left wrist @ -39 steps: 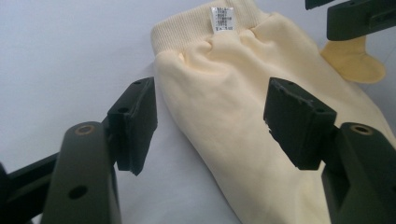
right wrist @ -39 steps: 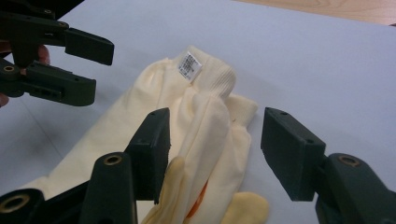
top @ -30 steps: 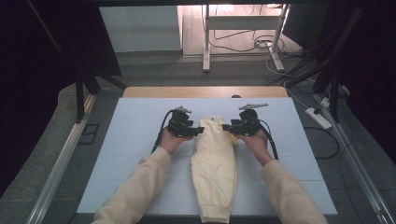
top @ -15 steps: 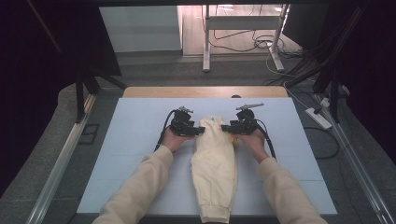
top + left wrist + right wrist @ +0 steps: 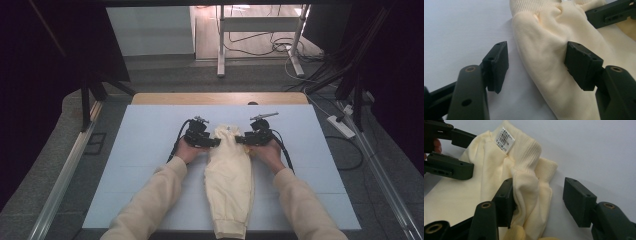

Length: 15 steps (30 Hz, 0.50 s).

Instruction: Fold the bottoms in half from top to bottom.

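My two hands barely moved in the last second. The right one dipped a little toward the cream sweater (image 5: 229,175), and the left one stayed put. Both sets of jaws are as wide as they were, so nothing has been pinched yet.

The sweater is my landmark. It lies folded in a long strip down the middle of the light blue mat (image 5: 125,165), with one end near me at the mat's front edge and the ribbed end farther away.

My left tongs (image 5: 536,66) sit at the sweater's left side, near its far end. They are about half open. One pad (image 5: 582,63) rests against the soft cloth and the other pad (image 5: 497,66) stands over bare mat, so they hold nothing.

My right tongs (image 5: 544,202) sit at the sweater's right side. They are half open too. A fold of cloth lies between the jaws, touching the inner one, but the outer one is clear of it.

Past the tongs is the ribbed cuff with a small white tag (image 5: 506,140).

I think the next step is to squeeze both sides and lift this far end.
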### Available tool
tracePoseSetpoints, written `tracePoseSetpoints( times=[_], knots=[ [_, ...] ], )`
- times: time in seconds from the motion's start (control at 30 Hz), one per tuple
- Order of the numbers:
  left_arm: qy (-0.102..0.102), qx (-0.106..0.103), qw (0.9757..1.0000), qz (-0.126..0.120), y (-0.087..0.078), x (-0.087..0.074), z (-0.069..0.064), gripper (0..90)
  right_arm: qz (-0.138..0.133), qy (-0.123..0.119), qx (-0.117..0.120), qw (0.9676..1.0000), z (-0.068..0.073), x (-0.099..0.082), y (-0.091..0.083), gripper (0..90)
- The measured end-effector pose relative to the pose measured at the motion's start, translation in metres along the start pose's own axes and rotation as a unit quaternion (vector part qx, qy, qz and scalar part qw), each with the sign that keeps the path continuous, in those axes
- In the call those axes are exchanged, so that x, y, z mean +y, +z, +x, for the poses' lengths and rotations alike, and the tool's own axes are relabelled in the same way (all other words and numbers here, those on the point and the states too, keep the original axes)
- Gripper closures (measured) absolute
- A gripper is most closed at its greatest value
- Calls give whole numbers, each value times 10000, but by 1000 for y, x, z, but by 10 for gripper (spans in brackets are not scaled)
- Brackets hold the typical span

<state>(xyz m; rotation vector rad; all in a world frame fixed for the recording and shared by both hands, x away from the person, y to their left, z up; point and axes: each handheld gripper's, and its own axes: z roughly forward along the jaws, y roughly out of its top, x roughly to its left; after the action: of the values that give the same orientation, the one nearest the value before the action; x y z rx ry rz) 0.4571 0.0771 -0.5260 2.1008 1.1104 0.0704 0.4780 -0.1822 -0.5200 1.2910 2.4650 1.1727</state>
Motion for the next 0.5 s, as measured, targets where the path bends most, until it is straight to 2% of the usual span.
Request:
tracePoseSetpoints(
  times=[0.2,0.37,0.5],
  knots=[
    [-42,-54,9999,76,4,-2,1,356,32,15,51,10000,-1,-2,3,451],
    [-48,-120,9999,88,5,-2,1,377,78,-3,202,9998,0,-2,3,520],
    [-15,-287,9995,112,6,-2,0,446,74,4,245,9997,0,-2,4,540]
  ],
)
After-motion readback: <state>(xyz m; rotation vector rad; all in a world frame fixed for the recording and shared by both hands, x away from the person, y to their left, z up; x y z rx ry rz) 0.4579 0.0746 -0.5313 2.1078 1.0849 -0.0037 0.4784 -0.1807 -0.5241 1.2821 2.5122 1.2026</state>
